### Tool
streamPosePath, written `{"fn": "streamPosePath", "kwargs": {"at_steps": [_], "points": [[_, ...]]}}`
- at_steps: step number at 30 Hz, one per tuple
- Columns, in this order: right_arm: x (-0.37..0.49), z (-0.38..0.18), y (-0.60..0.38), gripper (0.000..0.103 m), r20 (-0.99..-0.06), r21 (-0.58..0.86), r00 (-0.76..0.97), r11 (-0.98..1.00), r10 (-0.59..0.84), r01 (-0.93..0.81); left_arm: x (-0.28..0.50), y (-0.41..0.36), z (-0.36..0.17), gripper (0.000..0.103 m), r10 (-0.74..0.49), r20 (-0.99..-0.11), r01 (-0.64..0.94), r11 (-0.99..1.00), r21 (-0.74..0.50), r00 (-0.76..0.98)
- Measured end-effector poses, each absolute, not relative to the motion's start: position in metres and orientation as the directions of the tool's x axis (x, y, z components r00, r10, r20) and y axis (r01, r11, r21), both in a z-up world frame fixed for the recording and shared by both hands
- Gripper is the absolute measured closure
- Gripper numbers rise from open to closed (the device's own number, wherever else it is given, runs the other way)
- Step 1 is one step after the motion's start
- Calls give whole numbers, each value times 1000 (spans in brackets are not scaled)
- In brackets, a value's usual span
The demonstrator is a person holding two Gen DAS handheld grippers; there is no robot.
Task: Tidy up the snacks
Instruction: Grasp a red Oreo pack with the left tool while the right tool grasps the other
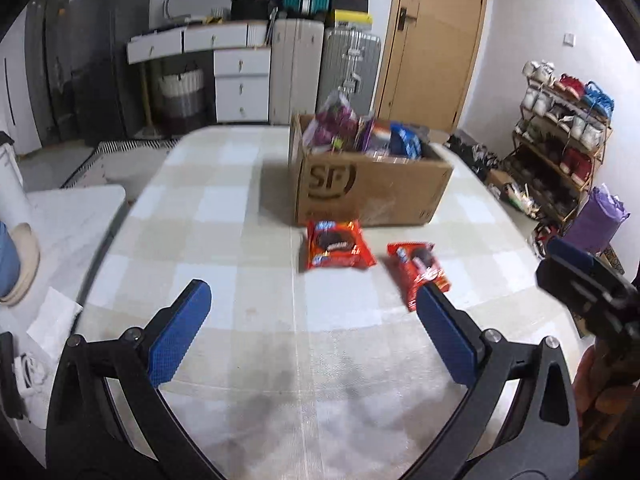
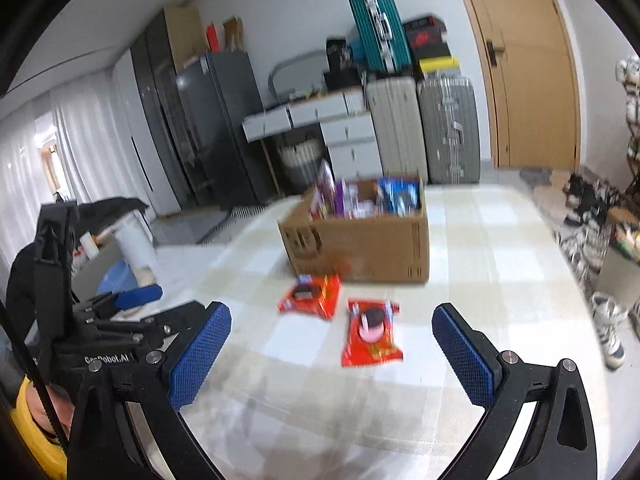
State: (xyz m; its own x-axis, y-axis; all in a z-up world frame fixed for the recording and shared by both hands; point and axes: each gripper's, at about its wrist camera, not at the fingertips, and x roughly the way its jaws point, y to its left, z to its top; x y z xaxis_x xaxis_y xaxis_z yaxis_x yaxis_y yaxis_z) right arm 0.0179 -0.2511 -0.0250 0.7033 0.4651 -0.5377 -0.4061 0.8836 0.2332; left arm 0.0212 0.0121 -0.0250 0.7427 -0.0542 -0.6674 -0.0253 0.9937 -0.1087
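Two red cookie packets lie flat on the checked tablecloth (image 1: 224,208) in front of a cardboard box (image 1: 372,192). The left packet (image 1: 338,245) (image 2: 310,296) is nearest the box; the right packet (image 1: 420,270) (image 2: 370,332) lies closer to me. The box (image 2: 360,244) holds several upright snack bags, purple and blue. My left gripper (image 1: 312,292) hovers open over the cloth, short of both packets, nothing between its blue pads. My right gripper (image 2: 332,316) is open too, with the right packet lying ahead between its fingers. Each view catches the other gripper at its edge.
A white side table (image 1: 60,216) with a blue bowl stands left of the table. Behind are drawers, suitcases (image 1: 320,68), a dark fridge and a wooden door (image 1: 432,40). A shoe rack (image 1: 560,140) and loose shoes crowd the right side.
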Motion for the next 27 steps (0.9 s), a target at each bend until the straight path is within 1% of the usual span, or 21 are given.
{"fn": "streamPosePath", "kwargs": {"at_steps": [5,11,13,16,17,18,20,22,23,24,25,26,27], "points": [[52,-65,-247,0,-614,236,647,888,451,-395,64,12,-69,1,-70,-726,-24,993,-119,684],[101,-103,-235,1,-703,228,577,900,417,-373,108,17,-104,1,-77,-773,-40,991,-132,630],[115,-113,-228,1,-716,217,562,897,414,-385,118,18,-110,1,-74,-782,-48,990,-132,619],[132,-123,-222,5,-719,230,547,890,428,-394,129,19,-116,1,-76,-795,-45,991,-129,602],[137,-128,-219,8,-728,226,540,892,422,-393,132,19,-119,1,-74,-798,-45,991,-125,598],[142,-132,-217,15,-737,220,533,893,416,-392,137,19,-122,1,-71,-801,-46,991,-122,594],[149,-141,-210,26,-758,213,506,890,410,-402,143,21,-126,1,-72,-806,-49,991,-125,587],[152,-148,-206,28,-775,195,494,893,394,-405,148,24,-131,1,-72,-809,-55,990,-128,583],[151,-148,-203,30,-767,167,515,895,382,-415,151,26,-133,1,-69,-811,-60,990,-127,581],[151,-148,-199,36,-770,151,515,892,377,-427,154,27,-136,1,-65,-813,-66,990,-126,578],[151,-149,-196,40,-773,138,514,889,372,-436,157,27,-138,1,-65,-817,-70,989,-128,573],[151,-151,-192,47,-780,114,516,891,355,-440,159,29,-140,1,-68,-820,-72,989,-131,568],[150,-151,-190,56,-781,100,521,892,345,-442,162,29,-142,1,-65,-823,-76,989,-130,565]]}}
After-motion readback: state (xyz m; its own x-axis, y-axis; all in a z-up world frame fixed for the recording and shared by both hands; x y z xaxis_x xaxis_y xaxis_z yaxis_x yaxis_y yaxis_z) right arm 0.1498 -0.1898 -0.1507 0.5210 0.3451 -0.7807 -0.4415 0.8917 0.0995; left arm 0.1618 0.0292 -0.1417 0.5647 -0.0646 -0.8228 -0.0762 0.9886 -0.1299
